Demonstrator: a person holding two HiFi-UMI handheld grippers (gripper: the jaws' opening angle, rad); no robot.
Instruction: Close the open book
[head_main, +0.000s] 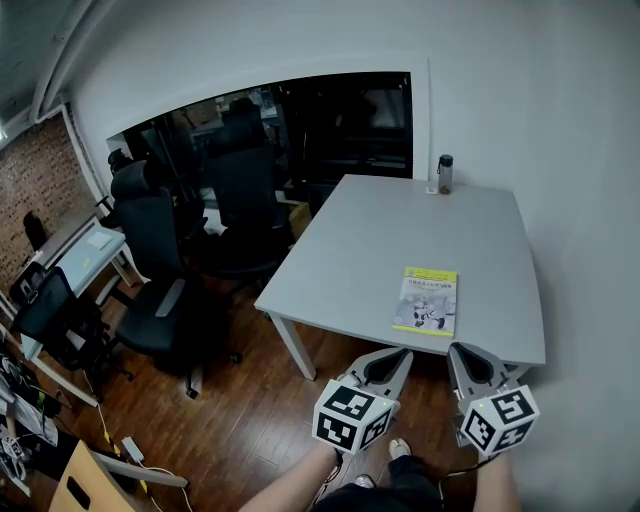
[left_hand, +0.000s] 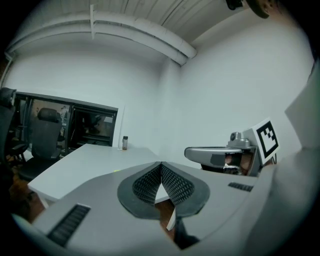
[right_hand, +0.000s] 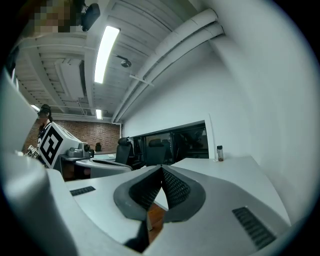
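Presently: book, closed, cover up, flat on grey table near its front edge; cover print too small to read. Left gripper and right gripper: jaws pressed together, nothing held, both just off the table edge. Bottle at far edge. Forearms cut off by frame.

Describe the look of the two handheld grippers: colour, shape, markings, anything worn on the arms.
Both the left gripper and right gripper are light grey plastic shells tapering to two jaws lined with black ridged pads. Each carries a white cube printed with black square markers. No cables or sleeves show; the forearms are bare.
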